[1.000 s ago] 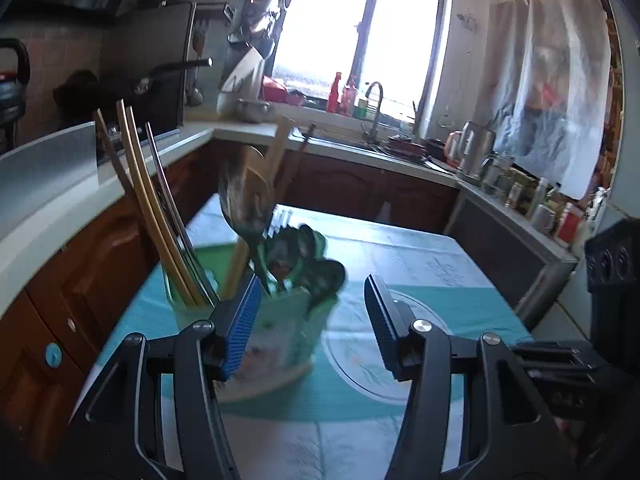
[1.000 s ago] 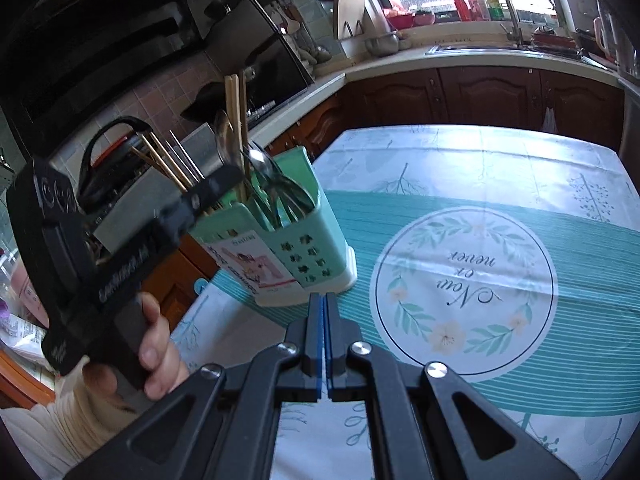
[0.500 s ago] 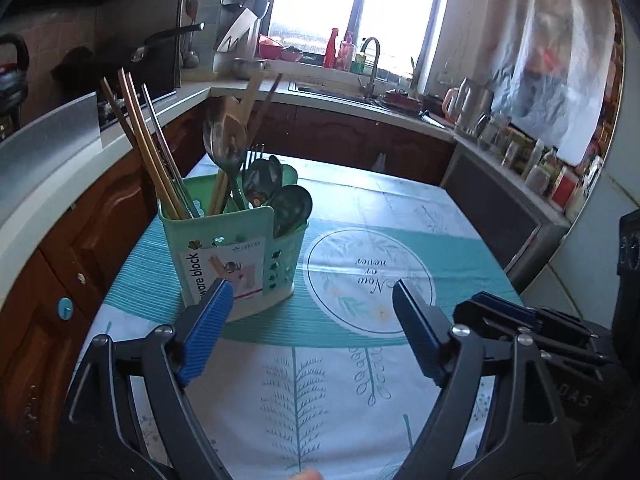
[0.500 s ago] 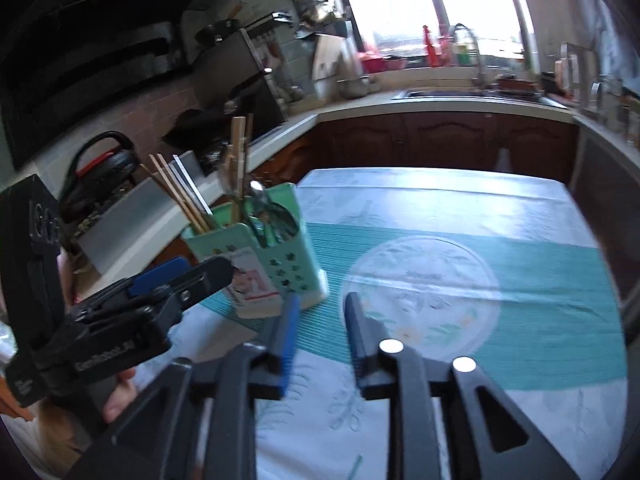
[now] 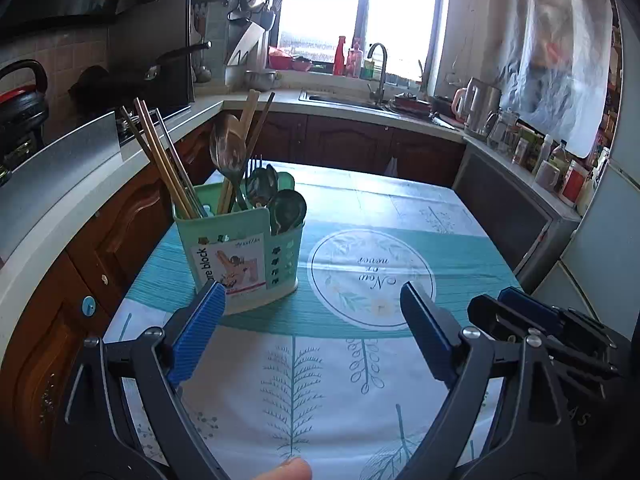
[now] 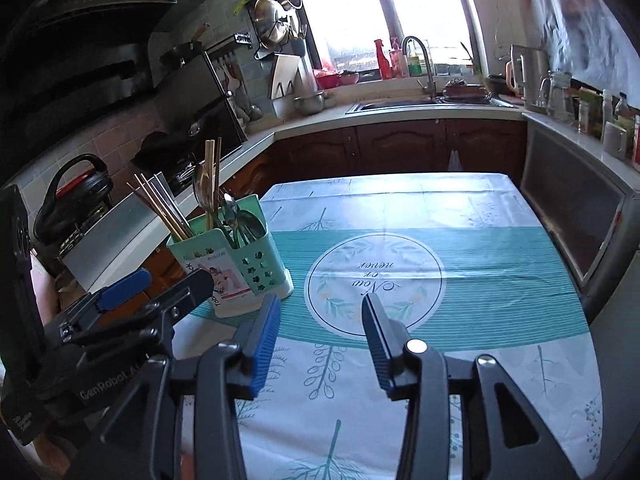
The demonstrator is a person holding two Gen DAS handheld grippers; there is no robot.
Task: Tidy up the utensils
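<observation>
A mint-green utensil holder (image 5: 240, 256) (image 6: 256, 256) stands upright on the left part of the patterned tablecloth (image 5: 360, 200) (image 6: 480, 240). It holds chopsticks (image 5: 160, 160) (image 6: 160, 208), spoons (image 5: 288, 208), a fork and wooden utensils. My left gripper (image 5: 310, 296) hovers short of the holder. Its jaws are opening, wide apart, with nothing between them. It also shows at the left of the right wrist view, left gripper (image 6: 160, 284). My right gripper (image 6: 322, 304) hangs over the cloth to the right of the holder, jaws opening and empty.
A kitchen counter (image 6: 400, 114) with a sink and tap runs along the back. A stove and a pressure cooker (image 6: 76, 196) sit to the left, a kettle (image 5: 480, 108) and jars to the right. A person's fingertip (image 5: 288, 470) shows at the bottom edge.
Both grippers have drawn back from the holder and risen a little. The left jaws widened, and the right jaws went from shut to apart. The holder stays put.
</observation>
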